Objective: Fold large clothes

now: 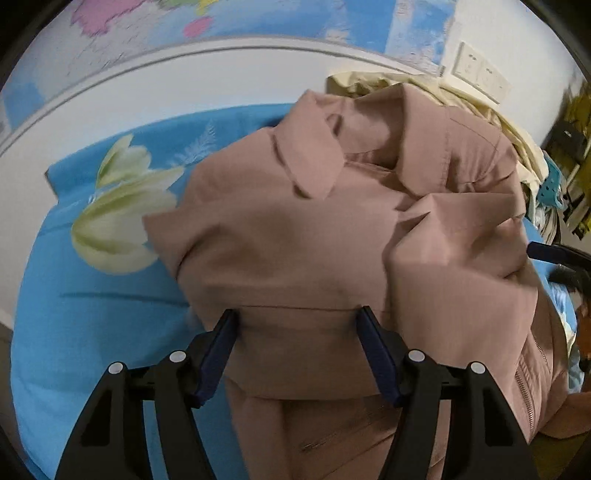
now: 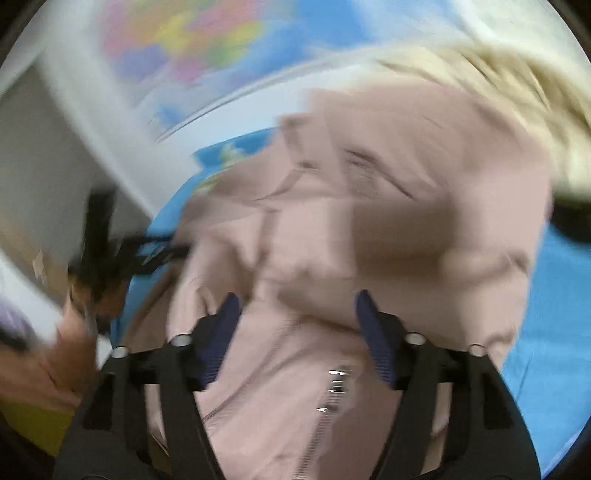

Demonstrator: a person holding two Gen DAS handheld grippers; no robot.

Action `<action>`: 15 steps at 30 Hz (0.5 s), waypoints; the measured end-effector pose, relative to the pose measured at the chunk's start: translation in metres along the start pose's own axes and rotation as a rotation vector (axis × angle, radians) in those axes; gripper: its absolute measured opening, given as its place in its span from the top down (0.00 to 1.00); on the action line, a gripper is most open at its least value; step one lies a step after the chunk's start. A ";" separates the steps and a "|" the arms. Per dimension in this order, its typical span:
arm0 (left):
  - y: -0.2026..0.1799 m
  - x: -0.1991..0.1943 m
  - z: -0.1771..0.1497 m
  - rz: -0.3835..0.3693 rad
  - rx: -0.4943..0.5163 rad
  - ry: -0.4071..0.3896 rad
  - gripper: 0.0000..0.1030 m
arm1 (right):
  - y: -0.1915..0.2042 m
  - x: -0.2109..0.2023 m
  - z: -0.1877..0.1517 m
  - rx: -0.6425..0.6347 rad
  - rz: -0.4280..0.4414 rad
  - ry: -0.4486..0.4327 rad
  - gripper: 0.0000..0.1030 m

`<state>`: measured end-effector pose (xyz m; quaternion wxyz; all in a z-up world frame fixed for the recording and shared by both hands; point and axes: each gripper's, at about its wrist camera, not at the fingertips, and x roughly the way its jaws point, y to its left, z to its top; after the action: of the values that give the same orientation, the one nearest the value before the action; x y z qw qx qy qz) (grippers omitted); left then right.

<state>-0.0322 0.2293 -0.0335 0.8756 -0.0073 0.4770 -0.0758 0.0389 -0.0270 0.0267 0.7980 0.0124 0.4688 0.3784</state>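
Observation:
A dusty-pink jacket lies crumpled on a blue bed sheet, its collar toward the wall and its zipper at the lower right. My left gripper hovers over the near folded part with its jaws wide apart; the cloth lies under and between the fingers, not pinched. The right wrist view is smeared by motion. There my right gripper stands open above the jacket near its zipper, with nothing clamped.
The sheet carries a white flower print. A cream garment is heaped behind the jacket by the wall. A coloured map and a wall socket are above. Clutter stands at the far right.

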 end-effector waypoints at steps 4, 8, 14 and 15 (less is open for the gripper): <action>-0.009 -0.005 0.002 -0.007 0.016 -0.022 0.38 | 0.092 0.025 -0.011 -0.335 -0.028 0.015 0.05; -0.008 0.001 0.003 -0.001 -0.003 -0.010 0.38 | 0.139 0.058 -0.038 -0.619 -0.153 0.051 0.06; -0.003 -0.001 0.008 -0.013 -0.015 -0.034 0.38 | 0.092 0.062 -0.016 -0.419 -0.099 0.113 0.90; -0.002 -0.003 0.009 -0.008 -0.014 -0.042 0.38 | 0.066 0.046 -0.001 -0.283 -0.045 0.078 0.90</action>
<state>-0.0261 0.2275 -0.0261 0.8850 -0.0170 0.4592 -0.0755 0.0111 0.0482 0.0168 0.7812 -0.1256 0.4416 0.4229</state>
